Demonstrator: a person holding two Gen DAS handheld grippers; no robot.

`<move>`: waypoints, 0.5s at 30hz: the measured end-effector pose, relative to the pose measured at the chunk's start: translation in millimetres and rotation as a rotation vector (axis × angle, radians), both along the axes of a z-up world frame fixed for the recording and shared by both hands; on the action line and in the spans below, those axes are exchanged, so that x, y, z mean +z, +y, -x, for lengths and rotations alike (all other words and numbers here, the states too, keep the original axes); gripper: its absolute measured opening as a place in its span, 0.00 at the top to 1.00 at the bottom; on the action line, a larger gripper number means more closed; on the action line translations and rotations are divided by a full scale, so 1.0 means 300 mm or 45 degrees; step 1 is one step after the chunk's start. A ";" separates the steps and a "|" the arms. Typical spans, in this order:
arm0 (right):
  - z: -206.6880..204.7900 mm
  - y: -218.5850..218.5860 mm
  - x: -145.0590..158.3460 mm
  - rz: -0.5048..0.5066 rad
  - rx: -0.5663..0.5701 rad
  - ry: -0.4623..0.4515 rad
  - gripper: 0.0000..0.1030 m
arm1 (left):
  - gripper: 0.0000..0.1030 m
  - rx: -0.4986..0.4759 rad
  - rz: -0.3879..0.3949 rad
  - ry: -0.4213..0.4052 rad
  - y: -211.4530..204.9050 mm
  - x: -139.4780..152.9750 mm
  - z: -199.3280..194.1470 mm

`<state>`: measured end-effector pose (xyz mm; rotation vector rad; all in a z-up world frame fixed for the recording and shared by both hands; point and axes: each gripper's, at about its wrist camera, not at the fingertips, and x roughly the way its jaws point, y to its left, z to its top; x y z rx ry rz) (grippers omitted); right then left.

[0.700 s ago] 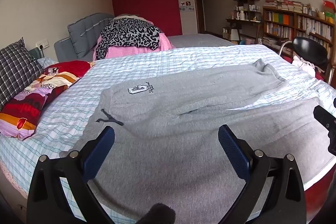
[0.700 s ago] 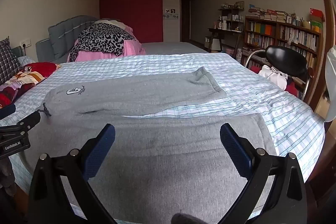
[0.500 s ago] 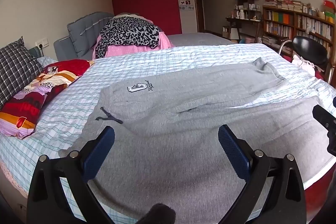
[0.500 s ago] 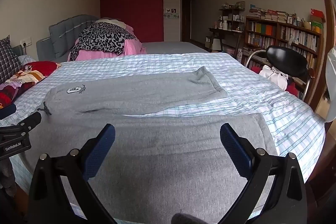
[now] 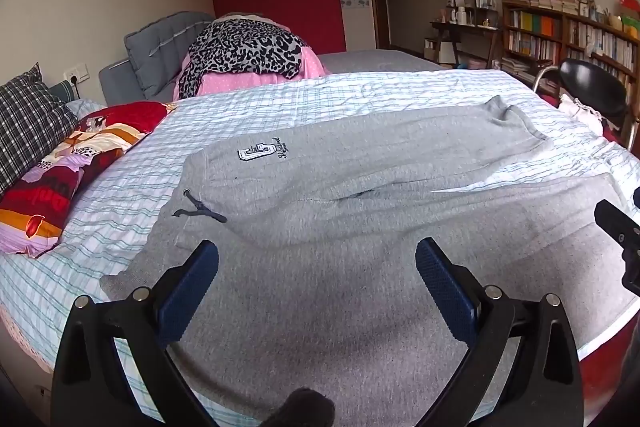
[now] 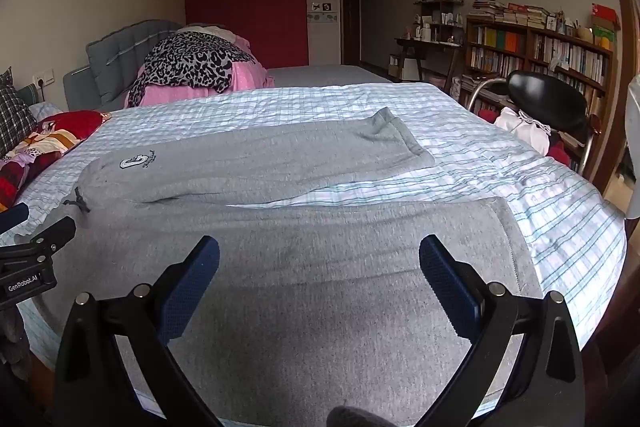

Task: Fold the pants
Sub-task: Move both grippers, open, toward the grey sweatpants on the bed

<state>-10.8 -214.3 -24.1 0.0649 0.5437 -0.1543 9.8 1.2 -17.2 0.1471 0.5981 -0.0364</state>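
Grey sweatpants (image 5: 360, 195) lie spread flat on the bed, waistband to the left, legs running right; they also show in the right wrist view (image 6: 280, 235). A logo patch (image 5: 256, 151) and a dark drawstring (image 5: 198, 211) mark the waist end. My left gripper (image 5: 316, 287) is open and empty, hovering above the near leg by the waist. My right gripper (image 6: 318, 287) is open and empty above the near leg toward the cuff end. Each gripper shows at the edge of the other's view.
The bed has a blue-striped white sheet (image 5: 320, 95). Colourful pillows (image 5: 60, 179) lie at the left. A leopard-print and pink pile (image 5: 244, 55) sits at the far side. A black chair (image 6: 548, 103) and bookshelves (image 6: 540, 59) stand to the right.
Both grippers have drawn back slightly toward the near edge of the bed; the pants look a little farther away. Jaws stay open.
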 end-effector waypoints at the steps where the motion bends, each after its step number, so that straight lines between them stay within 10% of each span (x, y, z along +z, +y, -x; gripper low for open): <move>1: -0.003 -0.002 -0.003 -0.002 0.000 0.004 0.02 | 0.05 0.002 0.001 0.006 0.002 -0.004 -0.004; 15: -0.031 -0.017 -0.035 -0.020 -0.007 0.037 0.02 | 0.05 0.017 -0.006 0.051 -0.006 -0.030 -0.039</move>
